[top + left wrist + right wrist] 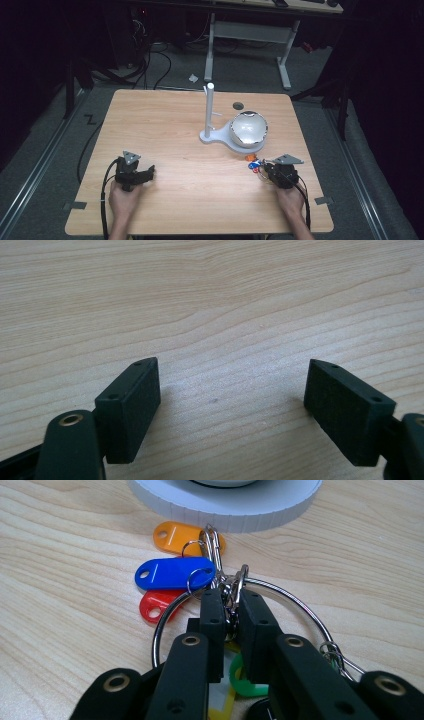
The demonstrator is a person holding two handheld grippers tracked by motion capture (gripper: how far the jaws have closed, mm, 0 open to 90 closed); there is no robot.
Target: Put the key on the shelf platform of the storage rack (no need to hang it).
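Jaws on your left gripper (148,173) stand wide apart over bare table (190,200), nothing between them; that hand looks idle, well apart from the work.

Moving right, the white stand (210,131) sits past the table's middle, its post upright and a shiny bowl (248,128) resting on its base. Nothing hangs on the post that you can make out.

Further right, just in front of the stand's base, lies the key ring (292,600) with its orange tag (175,536), blue tag (170,573) and red tag (156,604) fanned on the wood. Your right gripper (233,611) has its jaws nearly together, pinching the cluster of small rings where the tags join the big ring. The bunch looks to be on the table, so I judge the grip made and the lift not yet begun; carrying it to the stand seems to be what is left.

Hard to read: a green tag (239,680) and something yellow are half hidden under the jaws, and the high view shows the keys as a small coloured blur.
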